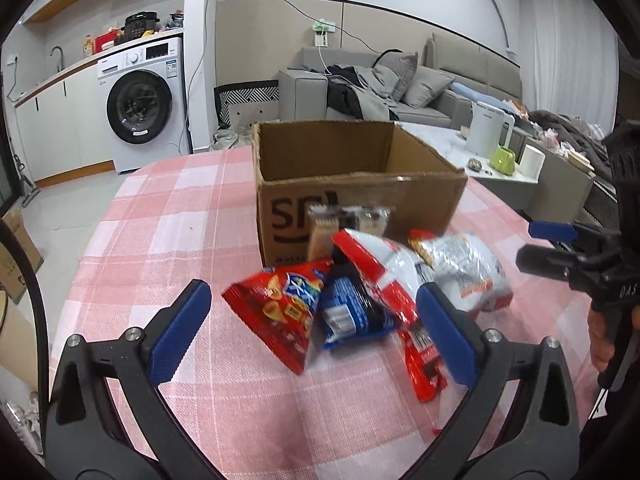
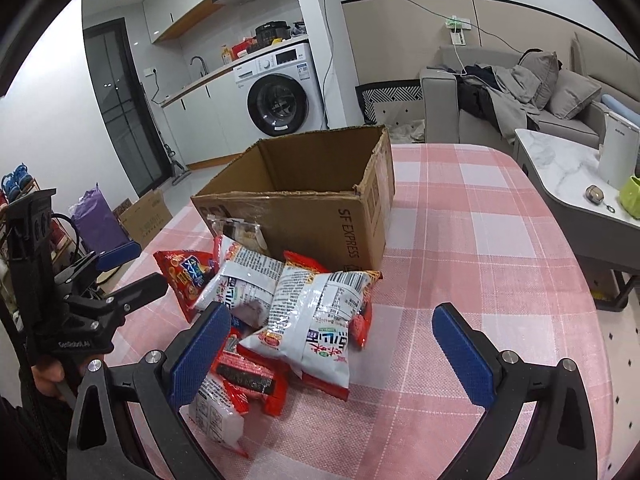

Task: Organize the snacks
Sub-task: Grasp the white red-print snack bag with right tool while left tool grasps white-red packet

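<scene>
Sitting on a pink-checked tabletop (image 1: 168, 216): one open cardboard box (image 1: 360, 200), upright, top flaps gone or folded out of sight, nothing visible inside from either view. Heaped just in front of the box, touching one another: red triangular chip bag (image 1: 280, 312); blue packet (image 1: 348, 312); two white-and-red puffed bags (image 2: 316, 320) (image 2: 244, 280); a clear-wrapped biscuit pack (image 1: 348, 220) leaning on the box front; smaller red wrappers (image 2: 252, 376) at the near edge of the heap. Left tool (image 1: 312, 336): jaws spread wide, holding nothing, hanging over the chip bag and blue packet. Right tool (image 2: 332, 364): jaws spread wide, holding nothing, over the nearer white-and-red bag. Background: washing machine (image 1: 140, 108), grey sofa (image 1: 400, 84), white kettle (image 1: 488, 136)
</scene>
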`<state>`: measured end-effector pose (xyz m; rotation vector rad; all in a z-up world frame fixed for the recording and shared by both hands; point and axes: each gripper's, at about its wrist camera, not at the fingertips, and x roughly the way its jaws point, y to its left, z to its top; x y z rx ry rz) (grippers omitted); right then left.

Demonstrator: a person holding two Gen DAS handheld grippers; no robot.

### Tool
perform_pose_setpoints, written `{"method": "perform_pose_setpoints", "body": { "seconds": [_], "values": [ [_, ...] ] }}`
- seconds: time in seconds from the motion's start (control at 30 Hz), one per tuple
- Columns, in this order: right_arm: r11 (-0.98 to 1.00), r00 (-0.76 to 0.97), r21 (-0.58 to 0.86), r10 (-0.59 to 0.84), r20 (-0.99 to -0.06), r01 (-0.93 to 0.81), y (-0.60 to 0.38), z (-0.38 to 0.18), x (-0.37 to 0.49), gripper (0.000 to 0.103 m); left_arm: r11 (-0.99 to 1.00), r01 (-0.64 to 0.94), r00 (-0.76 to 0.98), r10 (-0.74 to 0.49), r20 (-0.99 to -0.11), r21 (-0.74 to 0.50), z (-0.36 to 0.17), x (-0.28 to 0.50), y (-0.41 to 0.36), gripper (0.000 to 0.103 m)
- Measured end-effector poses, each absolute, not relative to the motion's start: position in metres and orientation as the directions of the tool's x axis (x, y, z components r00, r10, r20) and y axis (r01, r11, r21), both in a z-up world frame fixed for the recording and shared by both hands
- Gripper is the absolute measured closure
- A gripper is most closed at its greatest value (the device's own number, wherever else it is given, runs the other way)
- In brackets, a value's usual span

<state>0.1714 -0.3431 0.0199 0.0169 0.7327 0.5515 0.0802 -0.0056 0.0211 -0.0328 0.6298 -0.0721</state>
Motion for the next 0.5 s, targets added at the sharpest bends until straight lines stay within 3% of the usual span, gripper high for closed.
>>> {"method": "perform_pose_setpoints", "body": {
  "seconds": [0.5],
  "values": [
    [0.857,0.531,0.291,0.496,-0.687,-0.425,-0.333,-0.010,0.187,0.000,0.996,0.069,0.771,-0.090,-0.631,-0.058,-0.005,0.077,-0.016,0.001]
  ]
}}
